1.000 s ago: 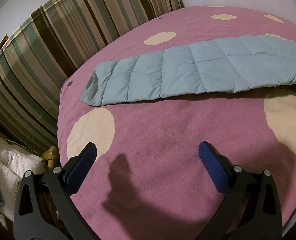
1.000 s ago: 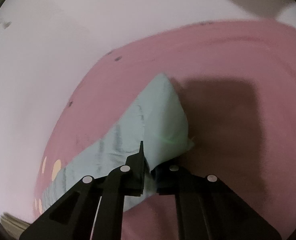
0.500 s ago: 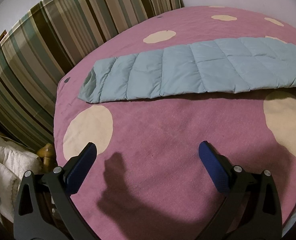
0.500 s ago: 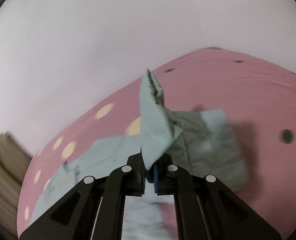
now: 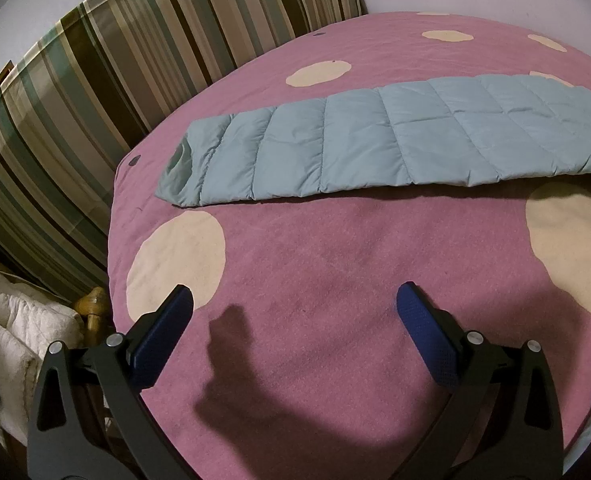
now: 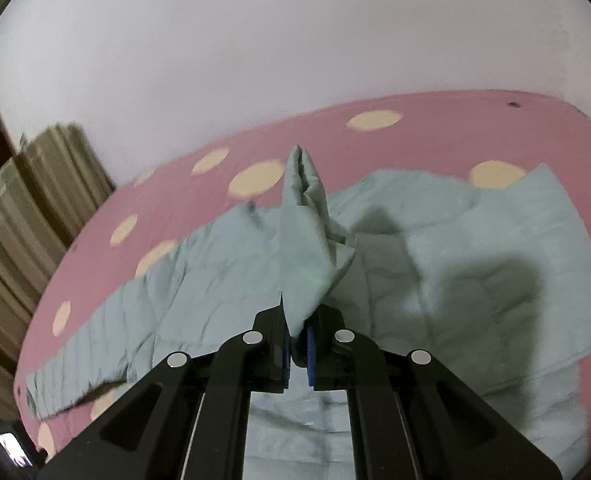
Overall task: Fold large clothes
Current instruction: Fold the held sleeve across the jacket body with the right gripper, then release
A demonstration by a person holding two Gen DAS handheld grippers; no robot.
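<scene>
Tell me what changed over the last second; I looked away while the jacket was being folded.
The right gripper, shut on a fold of the quilted jacket, swung that fold up and back over the rest of the garment, so more of the spotted bedspread and the jacket's spread body now show beyond it. The grip never let go. The left gripper stayed open above the bedspread, and the sleeve lies as before.

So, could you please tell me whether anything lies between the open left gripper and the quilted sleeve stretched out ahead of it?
Nothing visible does. Between the left gripper and the blue-green quilted jacket there is only bare pink dotted bedspread and the gripper's shadow. The right gripper is shut on another part of the jacket.
</scene>
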